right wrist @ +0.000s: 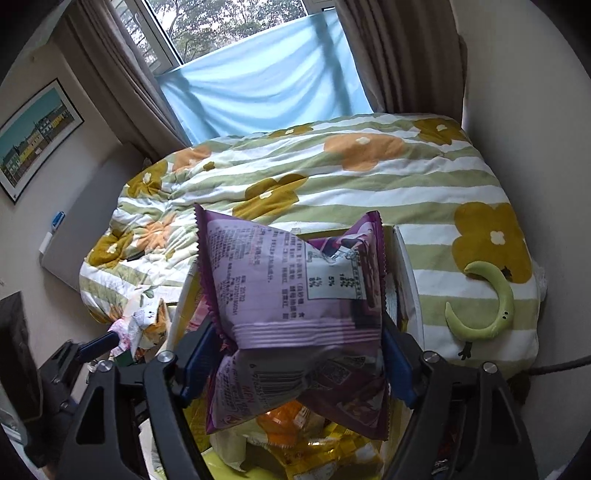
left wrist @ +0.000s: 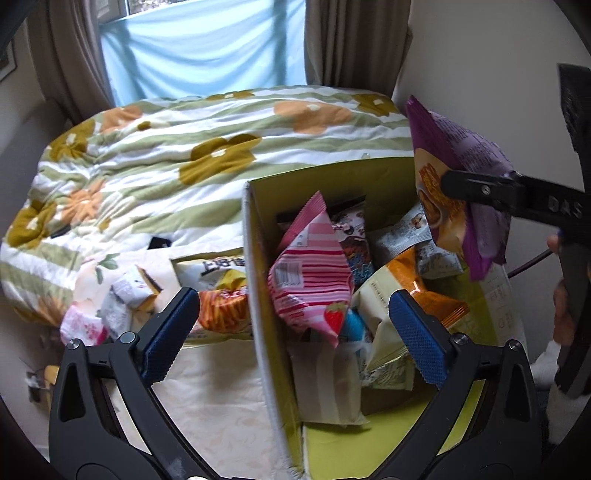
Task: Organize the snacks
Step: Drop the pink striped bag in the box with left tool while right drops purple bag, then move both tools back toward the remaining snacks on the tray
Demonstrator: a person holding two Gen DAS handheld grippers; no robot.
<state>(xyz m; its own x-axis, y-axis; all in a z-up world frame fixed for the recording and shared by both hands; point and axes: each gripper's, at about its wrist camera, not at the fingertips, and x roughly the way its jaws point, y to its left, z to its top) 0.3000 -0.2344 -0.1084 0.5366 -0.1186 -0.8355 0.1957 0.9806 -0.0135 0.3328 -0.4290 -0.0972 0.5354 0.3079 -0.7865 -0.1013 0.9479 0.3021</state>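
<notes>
The right claw grips the purple snack bag above the yellow box on the bed; the left claw, wide open and empty, hovers over it. Next move, likely: lower and let go.

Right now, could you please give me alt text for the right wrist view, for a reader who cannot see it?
The right gripper holds a purple snack bag between its blue pads, above a box of other snack packets. Beyond lies a bed with a green-striped floral quilt, a green crescent-shaped plush toy and a curtained window.
</notes>
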